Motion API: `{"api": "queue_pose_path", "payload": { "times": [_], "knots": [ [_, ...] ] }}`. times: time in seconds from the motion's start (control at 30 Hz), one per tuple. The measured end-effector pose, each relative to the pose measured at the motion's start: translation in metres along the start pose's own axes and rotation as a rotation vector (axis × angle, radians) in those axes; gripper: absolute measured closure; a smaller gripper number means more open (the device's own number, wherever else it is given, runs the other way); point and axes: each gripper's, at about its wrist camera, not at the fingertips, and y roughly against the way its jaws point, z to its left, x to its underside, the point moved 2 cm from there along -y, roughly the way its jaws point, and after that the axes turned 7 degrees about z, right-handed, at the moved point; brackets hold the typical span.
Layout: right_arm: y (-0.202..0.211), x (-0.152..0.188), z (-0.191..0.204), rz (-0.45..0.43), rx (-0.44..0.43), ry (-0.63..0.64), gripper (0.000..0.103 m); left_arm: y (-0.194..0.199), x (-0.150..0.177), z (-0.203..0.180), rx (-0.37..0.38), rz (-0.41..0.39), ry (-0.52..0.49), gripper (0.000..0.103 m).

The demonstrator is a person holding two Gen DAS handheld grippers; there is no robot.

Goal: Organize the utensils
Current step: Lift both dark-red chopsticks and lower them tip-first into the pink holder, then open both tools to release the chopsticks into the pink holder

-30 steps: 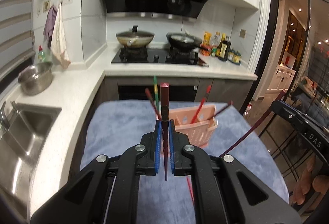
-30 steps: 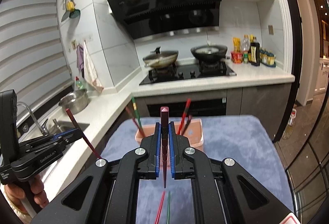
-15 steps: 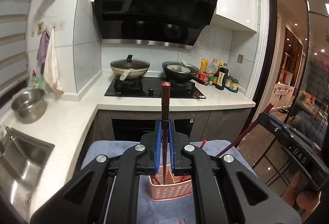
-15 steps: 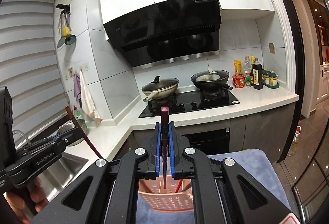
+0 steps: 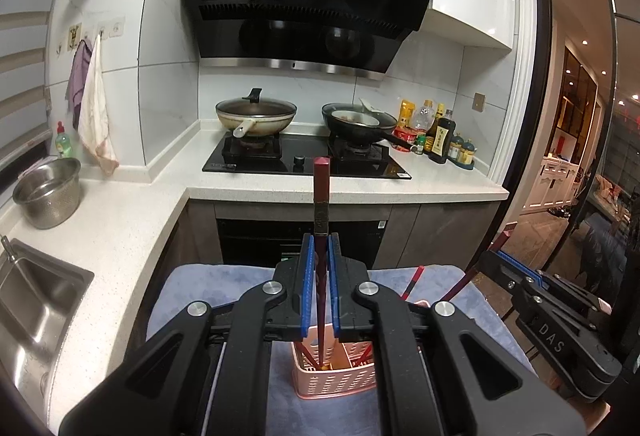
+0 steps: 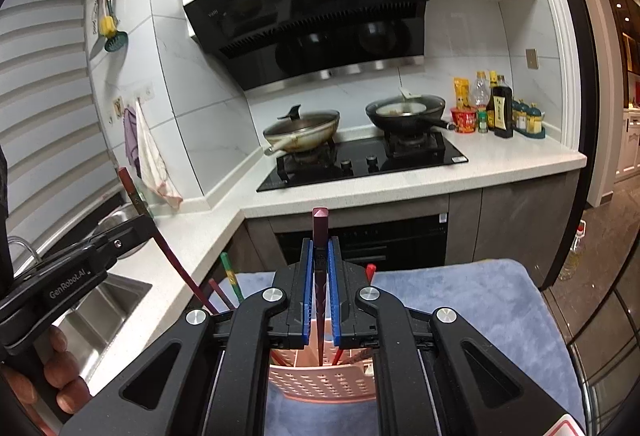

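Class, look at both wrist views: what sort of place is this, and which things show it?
A home kitchen, most likely: a gas hob with two pans under a black extractor hood, a steel sink in the white worktop, and sauce bottles.

Two pans (image 5: pixel 256 114) on hob (image 5: pixel 304 160)

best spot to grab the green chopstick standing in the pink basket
Grip the green chopstick on its upper shaft, the part that clears the pink basket rim. Come from above with the pads on either side of it: it leans at the basket's left end with dark red sticks close beside it, so a low approach looks crowded.
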Motion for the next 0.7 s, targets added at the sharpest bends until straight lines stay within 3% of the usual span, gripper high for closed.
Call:
{"api": "queue_pose_path", "payload": {
  "times": [0.53,0.57,0.67,0.7],
  "knots": [
    [-0.025,0.014,-0.007,0.060,0.021,-0.021,0.093,-0.031,0.021,0.010,-0.028,0.079,0.024,0.096],
    [-0.025,0.014,-0.007,0.060,0.022,-0.020,0.092,-0.031,0.021,0.009,-0.033,0.083,0.025,0.093],
    [-0.021,0.014,-0.006,0.054,0.024,-0.015,0.087,-0.030,0.022,0.009,-0.065,0.084,0.039,0.059],
    [-0.019,0.014,-0.005,0.051,0.022,-0.016,0.085,-0.029,0.023,0.009,-0.072,0.077,0.040,0.058]
  ]
}}
